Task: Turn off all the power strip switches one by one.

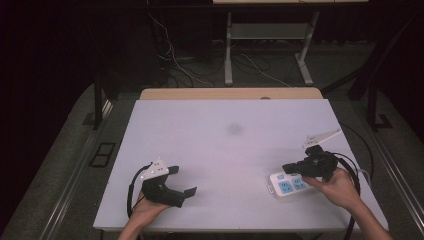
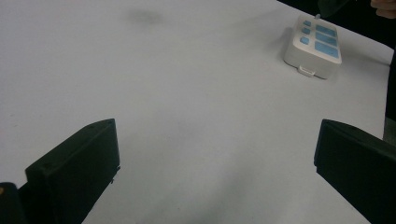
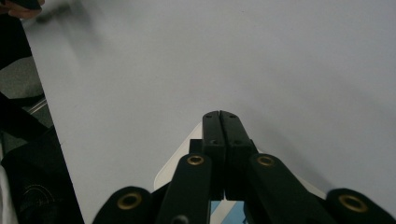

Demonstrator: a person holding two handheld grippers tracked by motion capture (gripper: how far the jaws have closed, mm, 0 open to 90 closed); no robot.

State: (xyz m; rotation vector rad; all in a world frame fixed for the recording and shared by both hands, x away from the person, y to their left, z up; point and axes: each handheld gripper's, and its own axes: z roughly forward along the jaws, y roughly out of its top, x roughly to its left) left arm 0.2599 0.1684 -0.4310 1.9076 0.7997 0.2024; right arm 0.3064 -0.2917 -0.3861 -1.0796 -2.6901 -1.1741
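One power strip (image 1: 288,185) lies near the table's (image 1: 225,150) right front corner; I count no container on it. My right gripper (image 1: 292,168), jaws pressed together, rests over the strip's top. My left gripper (image 1: 182,181), jaws spread wide, sits well apart at front left, holding nothing.

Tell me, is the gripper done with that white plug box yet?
Not done, it seems. The right hand-held gripper has its jaws shut together and sits over the white power strip with blue sockets, as if pressing on it. Whether a switch got pushed cannot be told. The left hand-held gripper waits open and empty on the white table. Nothing is plugged into the strip.
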